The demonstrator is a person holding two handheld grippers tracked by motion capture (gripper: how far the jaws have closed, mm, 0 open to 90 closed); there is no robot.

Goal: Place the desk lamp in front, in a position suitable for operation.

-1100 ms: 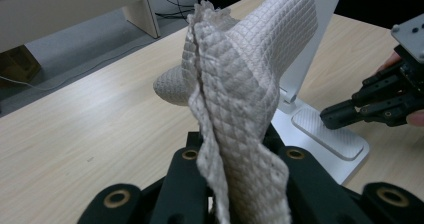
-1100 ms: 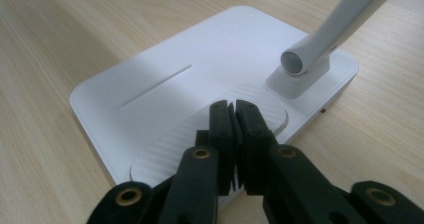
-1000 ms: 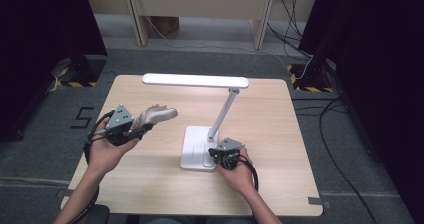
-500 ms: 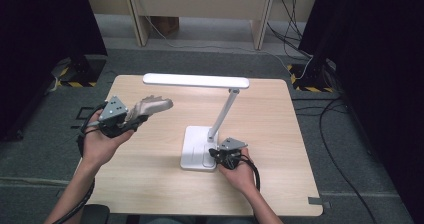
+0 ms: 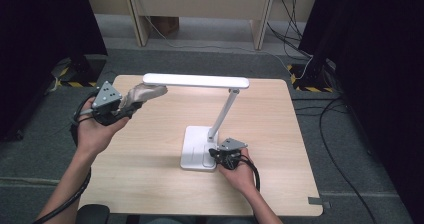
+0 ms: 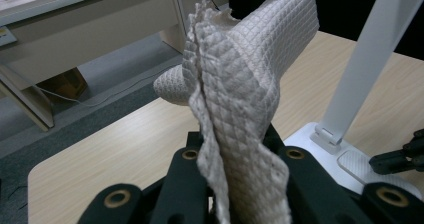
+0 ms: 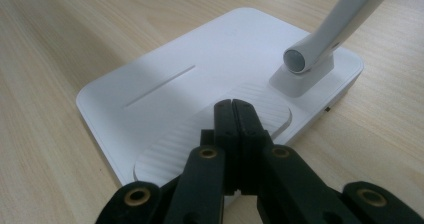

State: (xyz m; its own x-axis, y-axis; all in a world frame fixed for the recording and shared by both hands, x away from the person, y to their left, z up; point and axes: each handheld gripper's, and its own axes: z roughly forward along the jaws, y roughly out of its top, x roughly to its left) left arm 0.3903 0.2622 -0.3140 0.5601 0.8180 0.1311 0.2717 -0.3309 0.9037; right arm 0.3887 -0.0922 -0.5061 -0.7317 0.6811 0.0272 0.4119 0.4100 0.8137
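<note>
**Cloth up at the lamp head, base pinned**

On my left, the left gripper (image 5: 125,106) is clamped on a cloth (image 5: 142,94). The cloth is pale beige with a quilted grid of small squares and a ragged, frilled edge; in the left gripper view it (image 6: 240,99) rises bunched and folded from between the black jaws, and its top flops over to one side. In the high view I see it held above the desk (image 5: 150,184), its free end touching or just under the left tip of the lamp head (image 5: 196,80); I cannot tell which.

Moving right, the lamp is all white: a long flat head, lit, on a slanted arm (image 5: 222,114) that hinges into a flat, rounded-corner base (image 5: 195,151) near the middle of the desk. In the right gripper view the base (image 7: 175,84) carries a thin groove and a ribbed oval pad.

Farther right, the right gripper (image 5: 218,155) has its jaws together, tips resting on that ribbed pad (image 7: 165,149), just beside the arm's hinge block.

I can read no brand, label or writing anywhere.
</note>
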